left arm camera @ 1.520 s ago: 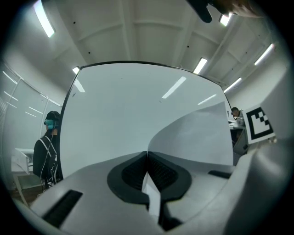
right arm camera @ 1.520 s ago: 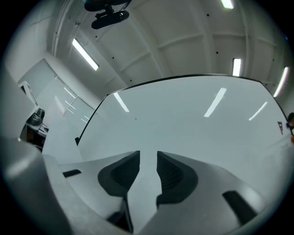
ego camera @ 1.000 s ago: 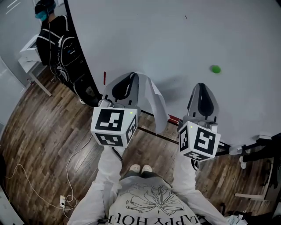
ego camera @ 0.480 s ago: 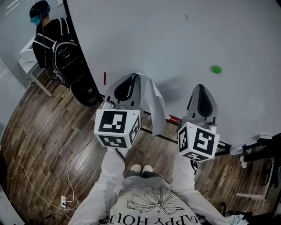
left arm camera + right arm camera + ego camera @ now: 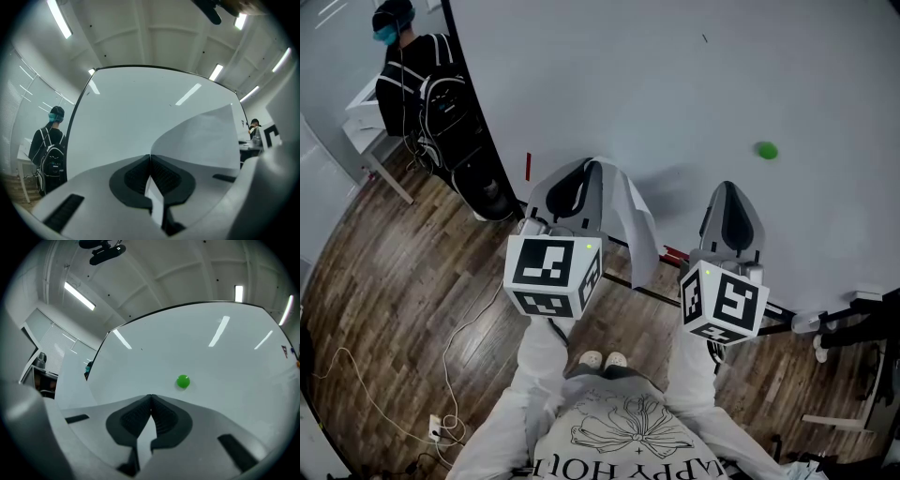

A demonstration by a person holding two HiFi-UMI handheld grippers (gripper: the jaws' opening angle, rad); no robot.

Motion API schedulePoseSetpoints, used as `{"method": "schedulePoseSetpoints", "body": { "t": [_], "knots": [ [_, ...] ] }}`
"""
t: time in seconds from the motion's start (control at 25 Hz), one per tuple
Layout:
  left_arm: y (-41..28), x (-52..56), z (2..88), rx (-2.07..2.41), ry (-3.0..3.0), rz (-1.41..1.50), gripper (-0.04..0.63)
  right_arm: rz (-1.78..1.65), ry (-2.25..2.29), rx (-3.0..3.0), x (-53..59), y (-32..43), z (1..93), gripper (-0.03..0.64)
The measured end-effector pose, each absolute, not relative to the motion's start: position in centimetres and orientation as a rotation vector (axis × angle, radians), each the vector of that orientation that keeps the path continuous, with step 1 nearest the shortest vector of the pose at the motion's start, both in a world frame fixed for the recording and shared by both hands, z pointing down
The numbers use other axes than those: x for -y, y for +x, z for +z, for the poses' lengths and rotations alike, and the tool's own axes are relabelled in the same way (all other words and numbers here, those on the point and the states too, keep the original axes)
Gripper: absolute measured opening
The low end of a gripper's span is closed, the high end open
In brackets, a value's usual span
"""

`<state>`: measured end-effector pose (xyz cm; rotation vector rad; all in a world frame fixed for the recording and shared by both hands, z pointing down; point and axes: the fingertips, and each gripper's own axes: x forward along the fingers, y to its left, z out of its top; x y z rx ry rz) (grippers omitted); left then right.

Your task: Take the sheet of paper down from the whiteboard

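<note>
The white sheet of paper [image 5: 635,221] is off the whiteboard [image 5: 675,84] and hangs curled from my left gripper [image 5: 592,167], which is shut on its edge. In the left gripper view the sheet [image 5: 206,140] rises to the right out of the closed left gripper [image 5: 150,157]. My right gripper [image 5: 728,186] is level beside it, a short way from the board, shut with nothing between its pads. A round green magnet [image 5: 766,150] stays on the board, just above and right of the right gripper [image 5: 150,397]; that gripper's own view shows the magnet [image 5: 183,381] too.
A person with a black backpack [image 5: 422,84] stands at the board's left edge, and appears in the left gripper view as the same person [image 5: 49,150]. The board's tray [image 5: 670,255] with a red marker runs below the grippers. A white cable [image 5: 356,375] lies on the wooden floor.
Both grippers keep their places and the sheet stays in the left one. The person with the backpack has shifted a little at the back left.
</note>
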<state>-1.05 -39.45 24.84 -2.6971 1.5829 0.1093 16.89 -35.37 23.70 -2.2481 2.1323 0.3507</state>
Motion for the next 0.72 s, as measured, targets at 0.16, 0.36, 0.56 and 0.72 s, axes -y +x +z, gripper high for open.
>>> {"method": "schedulePoseSetpoints", "body": {
  "t": [0.16, 0.36, 0.56, 0.72],
  "knots": [
    [-1.0, 39.3, 25.1, -1.578, -2.706, 0.103, 0.005, 0.344, -2.254, -2.129, 35.2, 17.1, 23.9, 0.003],
    [-0.8, 39.2, 24.9, -1.567, -2.712, 0.107, 0.005, 0.35, -2.262, -2.124, 35.2, 17.1, 23.6, 0.003],
    [-0.1, 39.3, 25.1, -1.555, -2.718, 0.099, 0.005, 0.355, -2.272, -2.119, 35.2, 17.8, 23.6, 0.003],
    [0.0, 39.4, 24.9, -1.545, -2.725, 0.097, 0.005, 0.357, -2.279, -2.12, 35.3, 17.9, 23.5, 0.003]
  ]
}}
